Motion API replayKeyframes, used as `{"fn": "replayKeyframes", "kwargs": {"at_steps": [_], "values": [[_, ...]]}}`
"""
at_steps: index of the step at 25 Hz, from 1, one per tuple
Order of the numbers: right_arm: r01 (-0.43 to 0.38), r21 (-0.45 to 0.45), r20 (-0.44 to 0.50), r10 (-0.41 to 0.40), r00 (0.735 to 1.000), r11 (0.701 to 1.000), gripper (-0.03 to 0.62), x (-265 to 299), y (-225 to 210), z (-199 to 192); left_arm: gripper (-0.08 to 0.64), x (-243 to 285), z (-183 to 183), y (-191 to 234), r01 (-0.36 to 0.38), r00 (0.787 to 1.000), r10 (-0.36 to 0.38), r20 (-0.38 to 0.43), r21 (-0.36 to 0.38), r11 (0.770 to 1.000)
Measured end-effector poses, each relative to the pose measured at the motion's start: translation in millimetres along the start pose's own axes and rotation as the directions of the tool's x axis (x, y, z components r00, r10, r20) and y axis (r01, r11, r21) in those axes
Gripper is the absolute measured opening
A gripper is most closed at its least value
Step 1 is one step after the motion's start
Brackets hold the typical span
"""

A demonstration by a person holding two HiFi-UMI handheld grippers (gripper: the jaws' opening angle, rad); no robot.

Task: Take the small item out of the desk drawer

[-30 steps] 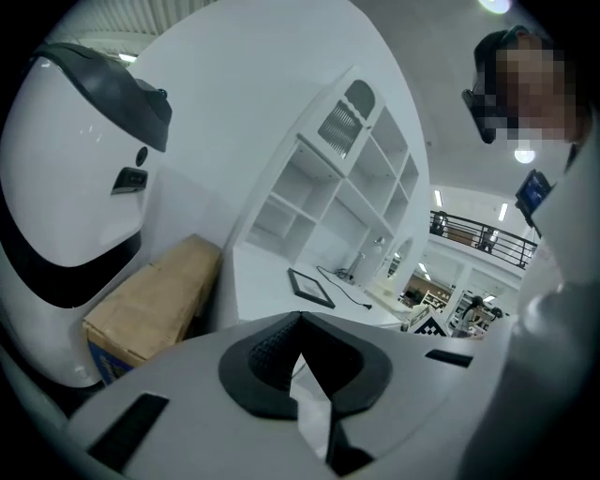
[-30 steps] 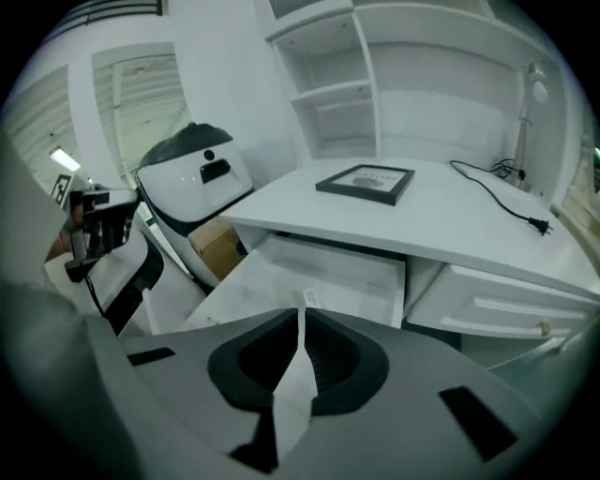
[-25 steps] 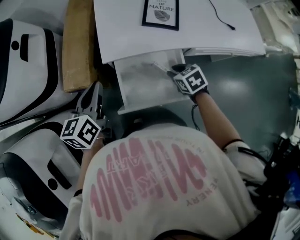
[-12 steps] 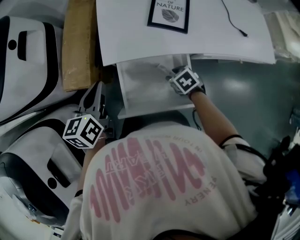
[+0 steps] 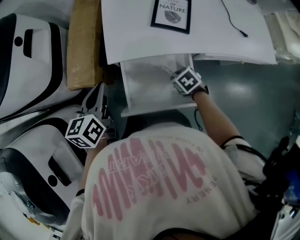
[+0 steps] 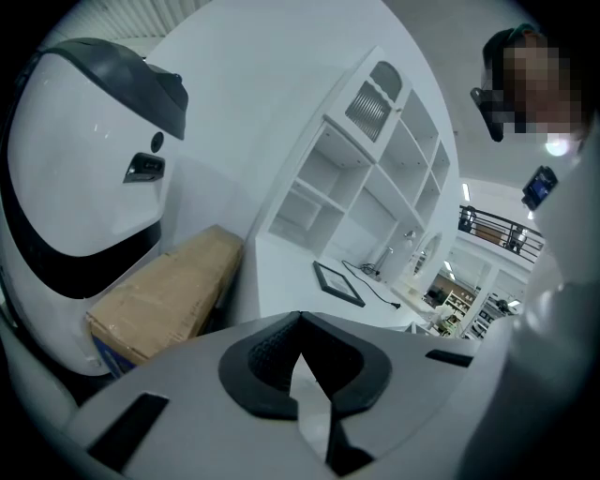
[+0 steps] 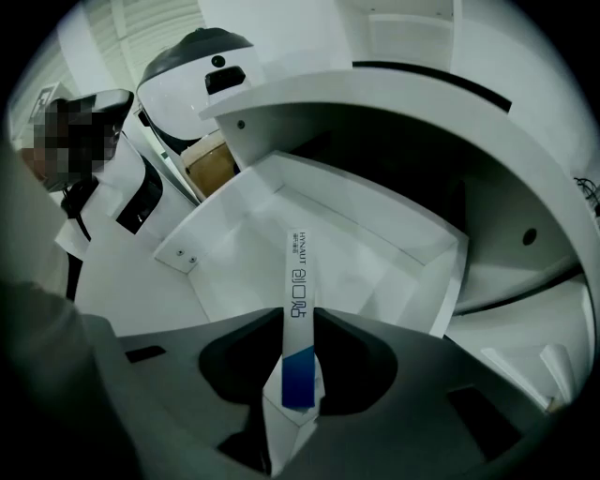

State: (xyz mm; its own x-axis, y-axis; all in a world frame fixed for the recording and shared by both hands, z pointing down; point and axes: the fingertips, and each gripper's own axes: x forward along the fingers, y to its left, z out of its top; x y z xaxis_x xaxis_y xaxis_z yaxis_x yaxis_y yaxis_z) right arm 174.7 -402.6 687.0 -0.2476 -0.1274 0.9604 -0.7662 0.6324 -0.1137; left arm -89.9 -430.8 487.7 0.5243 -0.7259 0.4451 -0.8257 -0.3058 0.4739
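The white desk drawer [image 5: 140, 96] is pulled open under the desk top [image 5: 126, 37]. My right gripper [image 5: 168, 70] reaches into its far right corner, its marker cube above the drawer's right side. In the right gripper view a thin white packet with a blue end [image 7: 300, 281] stands edge-on between the closing jaws of the right gripper [image 7: 300, 317], and both pads touch it above the drawer floor [image 7: 347, 253]. My left gripper [image 5: 96, 93] hangs left of the drawer, away from it. In its own view the left gripper [image 6: 300, 323] has its jaws together with nothing in them.
A framed print [image 5: 171, 14] and a black cable [image 5: 233, 21] lie on the desk top. A cardboard box [image 5: 83, 44] stands left of the desk. Large white-and-black shells [image 5: 28, 61] fill the left side. The person's torso hides the drawer's near edge.
My right gripper has moved up and left from the drawer's right edge deeper into its far corner. The left gripper has hardly moved.
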Motion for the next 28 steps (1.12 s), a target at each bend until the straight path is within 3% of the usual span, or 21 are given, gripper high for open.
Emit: {"fn": "replayKeyframes", "kwargs": {"at_steps": [8,14,18,23,28], "values": [[0.0,0.02,0.078,-0.002,0.997,1.0,0.104,-57,27,9,0.028,-17,0,-11,0.046,0.999,-0.046,0.009,0.004,0.999],[0.107,0.111,0.258,-0.133,0.957,0.988,0.104,-132,32,28,0.028,-29,19,-30,0.115,0.991,-0.117,0.068,0.031,0.993],[0.129,0.226,0.412,-0.214,0.886,0.966,0.104,-184,43,34,0.028,-51,30,-47,0.165,0.979,-0.174,0.11,0.089,0.982],[0.103,0.367,0.58,-0.314,0.751,0.924,0.104,-242,61,28,0.028,-81,35,-71,0.208,0.964,-0.227,0.141,0.136,0.969],[0.101,0.44,0.667,-0.4,0.629,0.892,0.104,-289,82,12,0.028,-104,28,-93,0.241,0.953,-0.264,0.147,0.154,0.958]]}}
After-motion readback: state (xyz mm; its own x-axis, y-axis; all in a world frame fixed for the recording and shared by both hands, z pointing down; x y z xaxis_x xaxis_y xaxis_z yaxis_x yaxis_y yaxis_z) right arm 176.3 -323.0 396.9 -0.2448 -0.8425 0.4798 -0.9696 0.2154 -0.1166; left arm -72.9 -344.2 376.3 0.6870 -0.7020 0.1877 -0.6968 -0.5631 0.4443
